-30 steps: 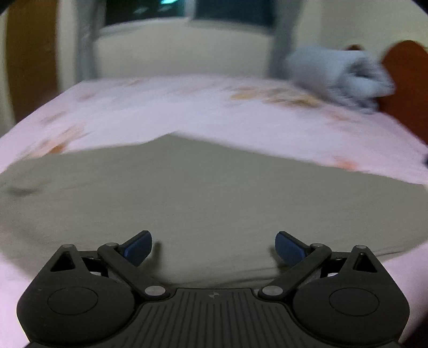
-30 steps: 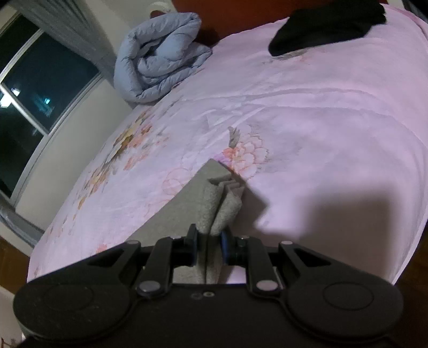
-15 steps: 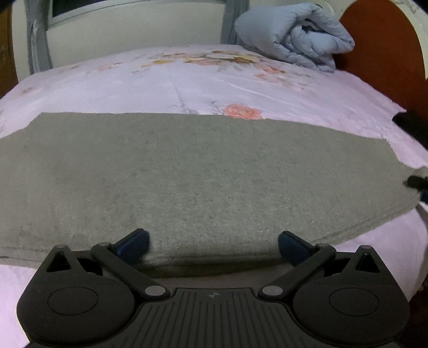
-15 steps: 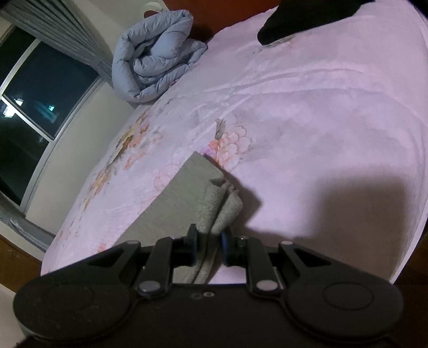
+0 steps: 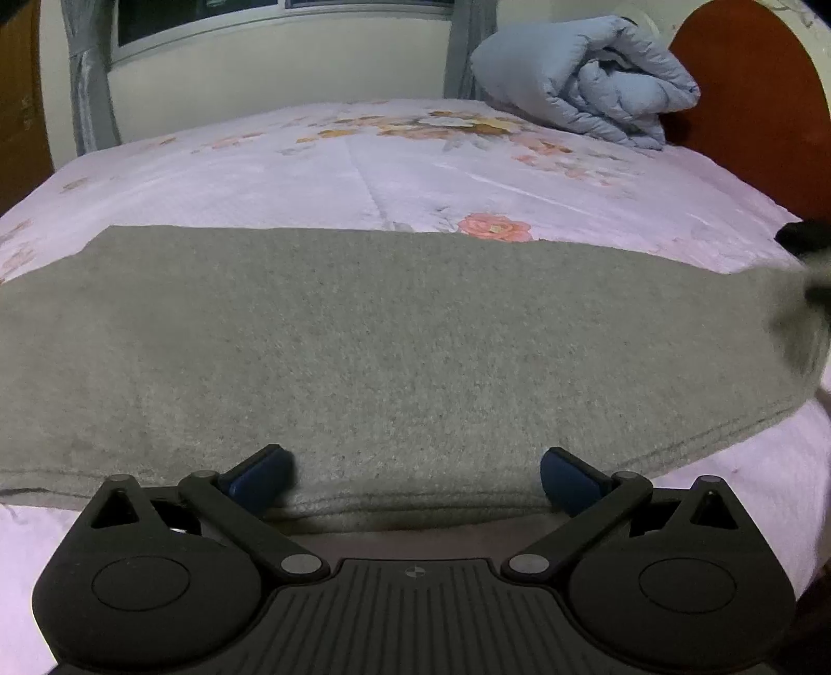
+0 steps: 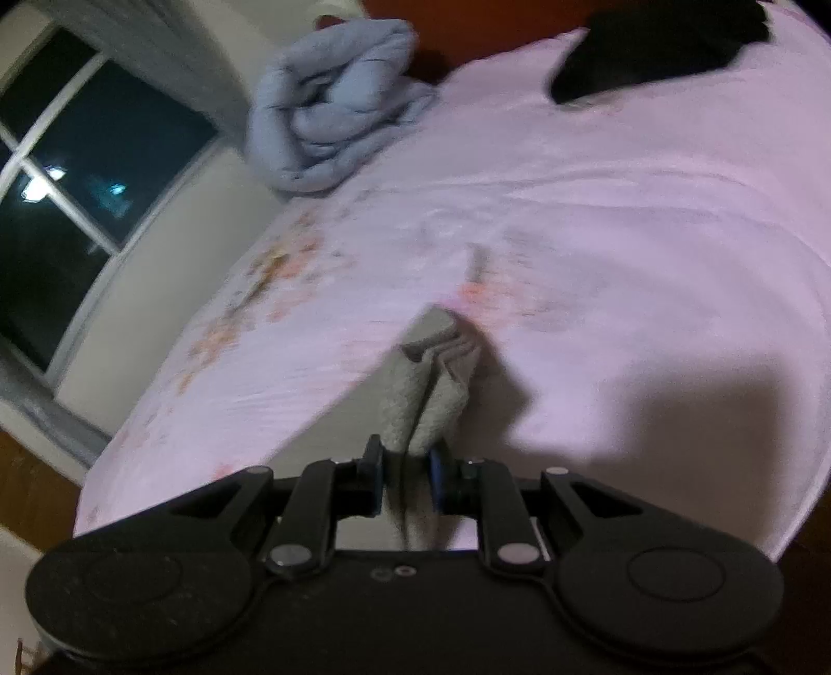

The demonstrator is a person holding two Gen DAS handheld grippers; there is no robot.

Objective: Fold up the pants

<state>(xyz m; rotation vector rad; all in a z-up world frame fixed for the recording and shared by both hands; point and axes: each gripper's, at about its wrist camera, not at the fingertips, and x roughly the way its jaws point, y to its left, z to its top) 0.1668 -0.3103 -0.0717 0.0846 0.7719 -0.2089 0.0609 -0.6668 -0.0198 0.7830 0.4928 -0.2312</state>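
The grey pants [image 5: 394, 337] lie flat in a long band across the pink floral bed sheet [image 5: 363, 166]. My left gripper [image 5: 415, 477] is open, its blue fingertips [image 5: 257, 475] straddling the near folded edge of the pants, holding nothing. My right gripper [image 6: 407, 475] is shut on a bunched end of the pants [image 6: 426, 389], lifted a little off the sheet. That end shows blurred at the right edge of the left wrist view [image 5: 800, 322].
A rolled light-blue duvet [image 5: 581, 78] lies at the head of the bed by the red-brown headboard [image 5: 753, 93]. A black garment [image 6: 659, 46] lies on the sheet further off. A window [image 6: 67, 197] and wall are beyond the bed's far side.
The left gripper has swung and settled low at the near edge of the pants, still open. The right gripper keeps its hold on the pants' end and has shifted slightly; its view is blurred.
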